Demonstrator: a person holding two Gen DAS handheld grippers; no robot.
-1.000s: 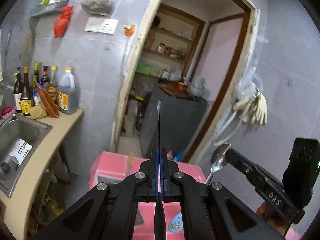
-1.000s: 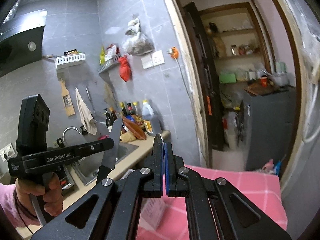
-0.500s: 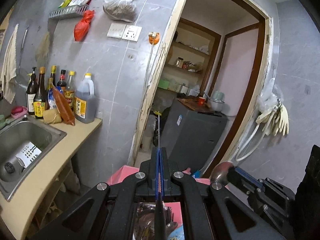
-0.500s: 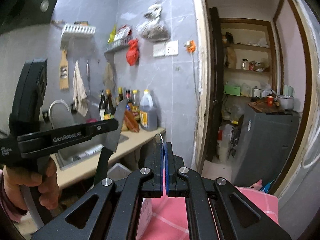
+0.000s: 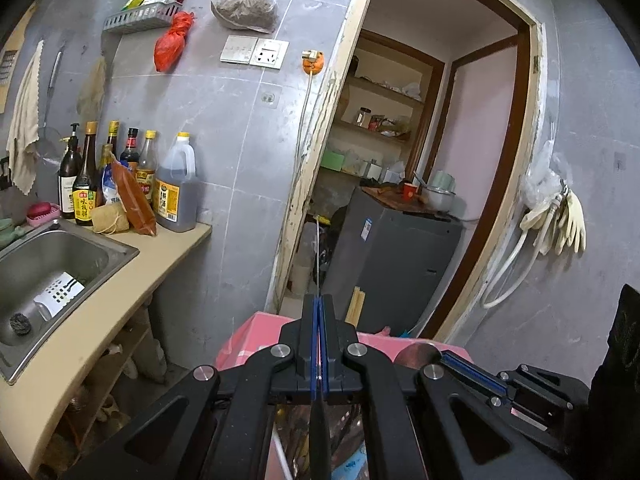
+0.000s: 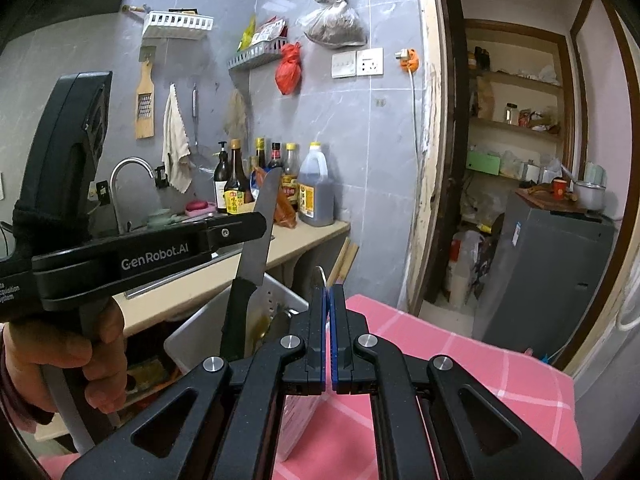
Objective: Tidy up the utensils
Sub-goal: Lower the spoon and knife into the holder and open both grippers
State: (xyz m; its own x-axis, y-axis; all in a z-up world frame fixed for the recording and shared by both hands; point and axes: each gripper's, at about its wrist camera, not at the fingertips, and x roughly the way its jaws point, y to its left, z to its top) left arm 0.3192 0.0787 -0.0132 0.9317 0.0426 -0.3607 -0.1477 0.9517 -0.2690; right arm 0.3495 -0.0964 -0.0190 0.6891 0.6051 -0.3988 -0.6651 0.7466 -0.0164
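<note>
Above pink table [image 6: 460,364]: knife [image 6: 256,240], spoon [image 5: 416,354] gripped.

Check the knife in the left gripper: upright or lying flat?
Upright. The knife points tip-up, black handle hanging below the left gripper.

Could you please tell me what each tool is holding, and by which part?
Left tool grips a knife by its blade, handle down. Right tool pinches a spoon near its bowl.
</note>
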